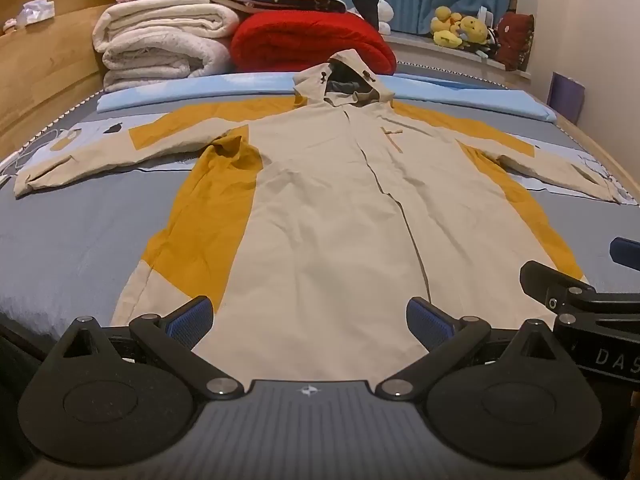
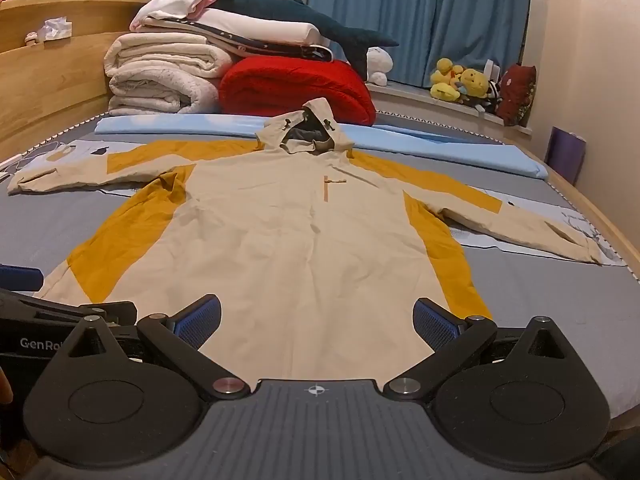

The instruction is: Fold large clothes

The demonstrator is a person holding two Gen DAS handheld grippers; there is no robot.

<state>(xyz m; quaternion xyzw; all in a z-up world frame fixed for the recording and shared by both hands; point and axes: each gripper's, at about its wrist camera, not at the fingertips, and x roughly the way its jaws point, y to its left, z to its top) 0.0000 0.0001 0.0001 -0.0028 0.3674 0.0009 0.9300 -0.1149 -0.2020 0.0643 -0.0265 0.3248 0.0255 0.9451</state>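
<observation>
While the jacket (image 1: 332,208) lies flat, front up, on the bed (image 1: 80,232), sleeves spread and hood toward the stacked blankets (image 1: 160,40), the left gripper (image 1: 310,320) hovers over its hem, jaws apart; beside it the right gripper (image 2: 316,320) hovers likewise, jaws apart, holding nothing.

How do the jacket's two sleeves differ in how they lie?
The left sleeve bunches into a raised fold at its armpit; the right sleeve runs smoother from the body. The left sleeve's cuff lies nearer the headboard side, the right's nearer the wall. Both lie spread outward on the bed, beige with mustard panels.
</observation>
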